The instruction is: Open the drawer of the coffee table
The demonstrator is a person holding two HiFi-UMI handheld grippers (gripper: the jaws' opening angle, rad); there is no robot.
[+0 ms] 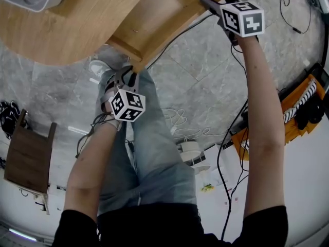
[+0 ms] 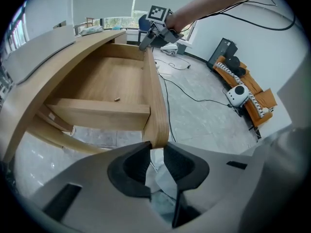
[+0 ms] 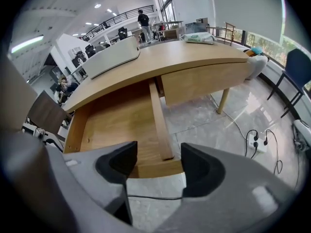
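Observation:
The curved wooden coffee table [image 1: 61, 30] has its drawer [image 1: 154, 14] pulled well out over the stone floor. My left gripper [image 1: 128, 75] is at the near end of the drawer's front panel [image 2: 154, 96]. In the left gripper view the left gripper [image 2: 155, 149] is narrowly open, with the panel's rounded end right at the fingertips. My right gripper [image 1: 205, 1] is at the panel's far end. In its own view the right gripper [image 3: 154, 157] stands wide open around the drawer's corner [image 3: 165, 164], its pads apart from the wood. The drawer [image 3: 121, 120] is nearly bare inside.
A white device [image 3: 112, 55] lies on the table top. A small brown bit [image 2: 116, 99] lies on the drawer's floor. A dark wooden chair [image 1: 28, 156] stands at the left, an orange stand [image 1: 303, 107] at the right, cables [image 1: 180, 120] run across the floor, and a power strip [image 3: 257, 140] lies near the table.

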